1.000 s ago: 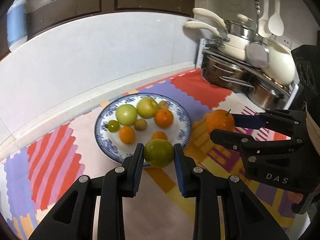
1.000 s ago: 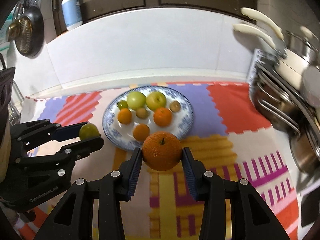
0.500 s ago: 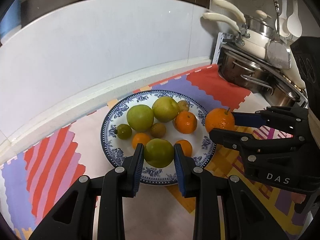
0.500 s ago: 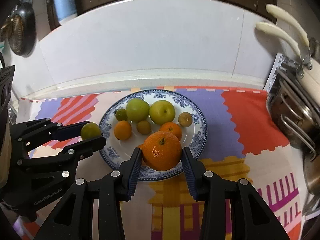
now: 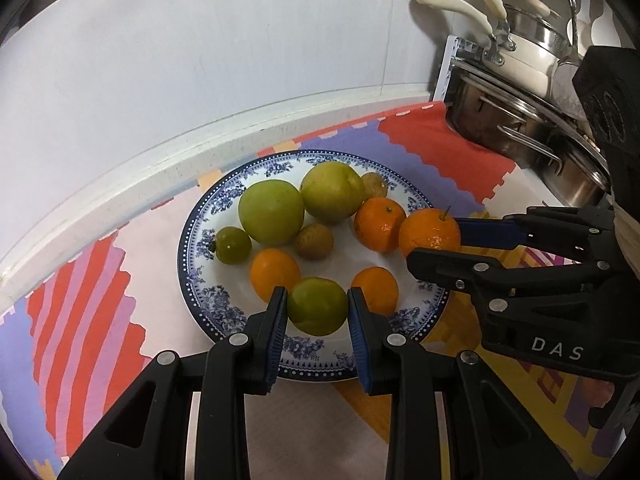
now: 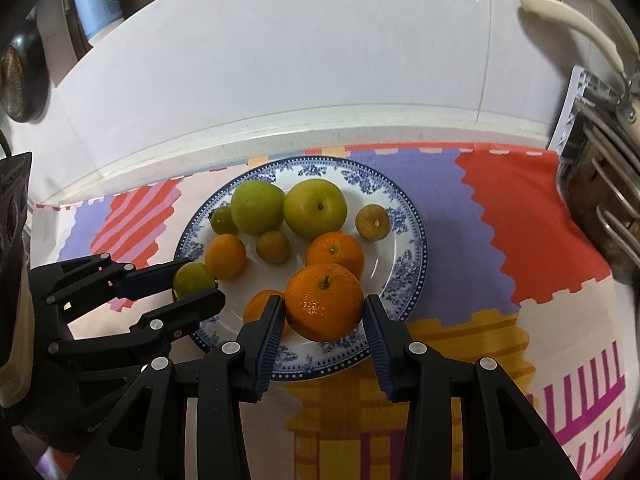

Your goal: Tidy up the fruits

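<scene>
A blue-and-white plate point(image 5: 224, 312) point(image 6: 412, 264) holds several green and orange fruits. My left gripper point(image 5: 317, 312) is shut on a green fruit point(image 5: 318, 306) over the plate's near rim; it also shows in the right wrist view point(image 6: 194, 280). My right gripper point(image 6: 323, 310) is shut on a large orange point(image 6: 324, 300) over the plate's near right part; the orange also shows in the left wrist view point(image 5: 430, 232), beside another orange point(image 5: 380, 224).
A colourful foam mat point(image 5: 80, 300) covers the counter. Steel pots and pans point(image 5: 520, 128) are stacked at the right. A white wall ledge point(image 6: 280, 128) runs behind the plate. A lotion bottle point(image 6: 98, 0) stands at the far left.
Both grippers have moved forward with their fruits, from the mat in front of the plate to over the plate. Both stay shut.
</scene>
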### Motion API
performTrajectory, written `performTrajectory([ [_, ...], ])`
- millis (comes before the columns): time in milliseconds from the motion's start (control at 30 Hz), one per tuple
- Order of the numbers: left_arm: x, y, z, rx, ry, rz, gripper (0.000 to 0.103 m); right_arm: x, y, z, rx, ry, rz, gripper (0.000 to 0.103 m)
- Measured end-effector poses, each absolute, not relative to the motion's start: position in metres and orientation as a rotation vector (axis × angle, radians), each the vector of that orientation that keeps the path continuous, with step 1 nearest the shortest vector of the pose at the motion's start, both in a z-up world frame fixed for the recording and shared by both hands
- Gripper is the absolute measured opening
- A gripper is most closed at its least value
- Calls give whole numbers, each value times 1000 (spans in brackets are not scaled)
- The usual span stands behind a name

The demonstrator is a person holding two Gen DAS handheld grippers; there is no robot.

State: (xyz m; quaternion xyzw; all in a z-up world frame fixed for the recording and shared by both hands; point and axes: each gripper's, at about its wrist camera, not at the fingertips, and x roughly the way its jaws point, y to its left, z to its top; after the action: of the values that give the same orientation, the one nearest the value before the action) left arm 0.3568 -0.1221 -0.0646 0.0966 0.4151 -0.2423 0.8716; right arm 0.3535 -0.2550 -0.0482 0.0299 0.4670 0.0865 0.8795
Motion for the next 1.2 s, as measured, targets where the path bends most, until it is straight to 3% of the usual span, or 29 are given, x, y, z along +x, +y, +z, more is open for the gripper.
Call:
performTrajectory([
  [67, 356, -121, -63, 195, 869, -500, 37, 355, -255, -51, 69, 978, 191, 42],
  [233, 351, -110, -53, 170, 853, -460, 40, 356, -255, -52, 85, 972, 188, 43],
  [333, 342, -101, -46, 158, 846, -421, 42, 349, -252, -45, 59, 942, 171, 54],
  [533, 309, -86, -32, 152, 833, -366, 46, 318, -247, -23, 0, 877, 119, 57],
  [667, 278, -78, -23, 134, 820, -341, 52, 282, -248, -5, -25, 813, 48, 75],
  [967, 203, -67, 3, 139, 738, -285, 71, 207, -250, 24, 21, 741, -7, 86],
  [1200, 155, -56, 17, 95, 686, -256, 86, 153, -246, 33, 42, 726, -24, 86],
])
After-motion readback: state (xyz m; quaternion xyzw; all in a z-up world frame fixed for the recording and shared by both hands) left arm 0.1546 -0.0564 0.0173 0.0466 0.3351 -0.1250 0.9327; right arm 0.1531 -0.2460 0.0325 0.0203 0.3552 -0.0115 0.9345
